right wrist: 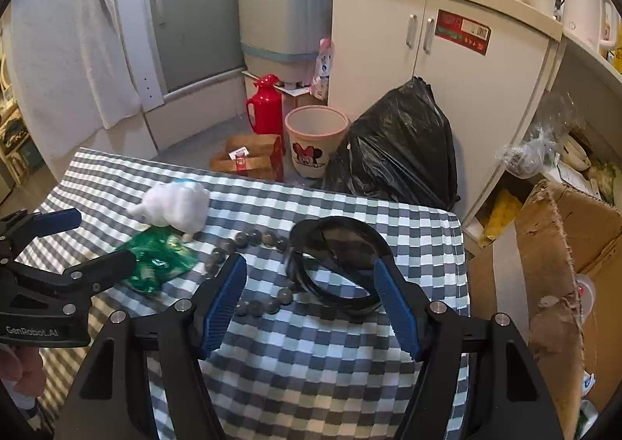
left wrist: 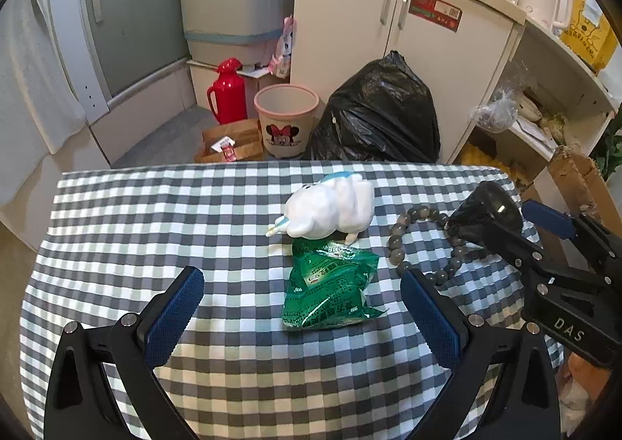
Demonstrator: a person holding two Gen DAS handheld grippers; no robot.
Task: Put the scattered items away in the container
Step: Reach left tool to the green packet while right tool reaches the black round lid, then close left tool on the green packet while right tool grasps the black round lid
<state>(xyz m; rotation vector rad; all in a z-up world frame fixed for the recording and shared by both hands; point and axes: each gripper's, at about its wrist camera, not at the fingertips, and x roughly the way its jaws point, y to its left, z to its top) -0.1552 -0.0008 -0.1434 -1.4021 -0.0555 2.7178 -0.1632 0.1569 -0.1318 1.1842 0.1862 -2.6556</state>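
On the checked surface (left wrist: 155, 206) we hold our left tongs (left wrist: 301, 308) spread wide, empty, just short of the green packet (left wrist: 330, 284). The white plush toy (left wrist: 330, 210) touches the packet's far end. To its right lies the grey bead bracelet (right wrist: 252, 273) (1 loop), touching the dark sunglasses (right wrist: 338, 245). Our right tongs (right wrist: 311, 308) gape wide around the sunglasses, gripping nothing. A cardboard box (right wrist: 552, 245) stands beyond the surface's right edge.

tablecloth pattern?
Grey, black and white checks on the tablecloth; shows best in the left wrist view.
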